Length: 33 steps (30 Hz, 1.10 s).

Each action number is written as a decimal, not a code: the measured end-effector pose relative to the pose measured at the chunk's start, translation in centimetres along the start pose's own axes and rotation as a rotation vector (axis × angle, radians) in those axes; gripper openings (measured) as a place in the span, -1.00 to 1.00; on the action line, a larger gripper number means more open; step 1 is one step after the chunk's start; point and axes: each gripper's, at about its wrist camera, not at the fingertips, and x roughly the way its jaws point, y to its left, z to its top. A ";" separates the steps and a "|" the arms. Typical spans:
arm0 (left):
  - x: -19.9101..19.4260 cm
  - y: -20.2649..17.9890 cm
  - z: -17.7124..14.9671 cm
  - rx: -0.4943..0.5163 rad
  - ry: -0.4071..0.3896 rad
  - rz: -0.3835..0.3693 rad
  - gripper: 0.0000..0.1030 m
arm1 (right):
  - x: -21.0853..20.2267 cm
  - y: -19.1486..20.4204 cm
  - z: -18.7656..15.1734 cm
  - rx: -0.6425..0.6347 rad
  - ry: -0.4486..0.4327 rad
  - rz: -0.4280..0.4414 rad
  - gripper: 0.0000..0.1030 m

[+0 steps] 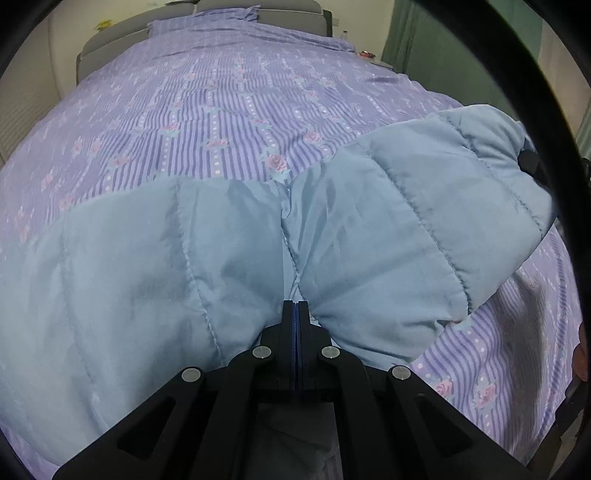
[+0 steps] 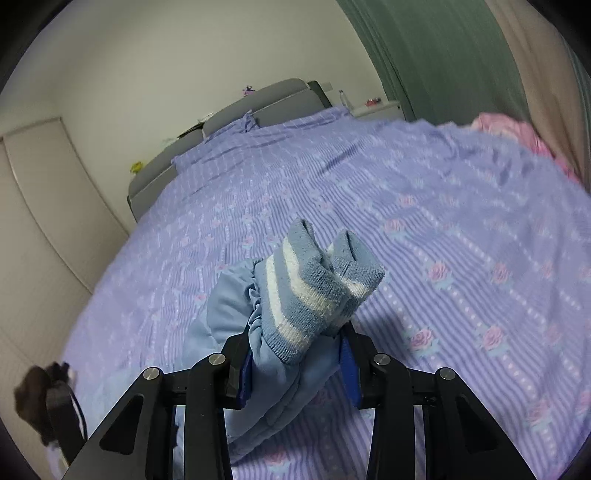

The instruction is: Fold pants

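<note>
Between the right tongs hang the pants, clamped; left tongs pinch them.

A bed fills both views, covered by a purple striped bedspread printed with pink roses. At its far end stands a grey padded headboard, with a matching purple pillow against it. A crumpled pink cloth lies at the bed's right edge — beside a green curtain. A small bottle stands beyond the headboard.
</note>
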 end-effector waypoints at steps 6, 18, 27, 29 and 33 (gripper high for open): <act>-5.0 0.7 1.2 -0.062 -0.103 -0.016 -0.30 | -1.7 1.3 0.4 -0.042 -0.026 -0.044 -0.25; -14.5 3.3 -5.7 -0.013 -0.155 0.314 0.57 | -5.3 5.7 -0.7 -0.168 -0.080 -0.100 -0.24; -18.2 10.1 -12.0 -0.154 -0.217 0.416 0.68 | -9.4 14.8 -2.8 -0.340 -0.170 -0.074 -0.24; -18.5 11.5 -12.5 -0.178 -0.231 0.444 0.70 | -9.8 16.8 -3.5 -0.374 -0.175 -0.062 -0.24; -19.2 14.2 -14.0 -0.230 -0.259 0.505 0.70 | -10.0 20.9 -5.4 -0.455 -0.192 -0.059 -0.24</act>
